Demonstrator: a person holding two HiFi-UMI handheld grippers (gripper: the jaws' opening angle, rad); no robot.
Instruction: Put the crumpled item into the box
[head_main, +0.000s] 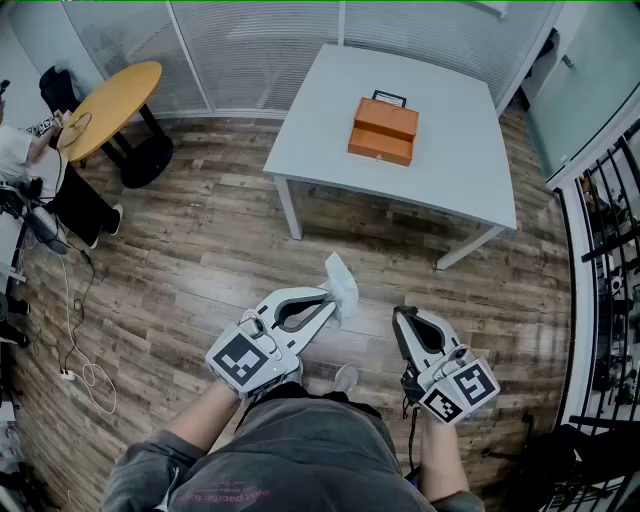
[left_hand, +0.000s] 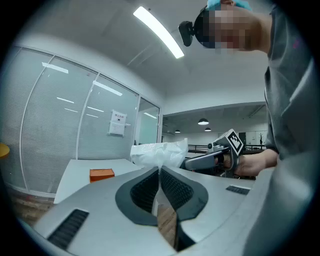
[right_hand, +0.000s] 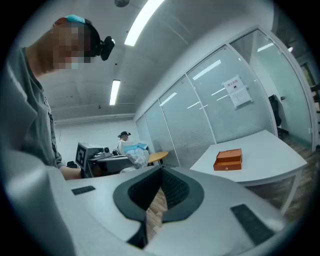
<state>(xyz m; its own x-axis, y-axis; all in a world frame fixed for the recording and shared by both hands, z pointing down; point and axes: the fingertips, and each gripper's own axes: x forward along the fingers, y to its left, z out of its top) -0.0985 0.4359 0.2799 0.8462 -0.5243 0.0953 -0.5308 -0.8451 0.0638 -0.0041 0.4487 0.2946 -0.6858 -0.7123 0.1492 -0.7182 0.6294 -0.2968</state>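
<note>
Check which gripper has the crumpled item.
The left gripper: its jaws pinch the white crumpled item. The right gripper is shut on nothing.

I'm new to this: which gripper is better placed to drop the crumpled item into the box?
Likely left: the left gripper holds the crumpled item; the right gripper is shut on nothing.
</note>
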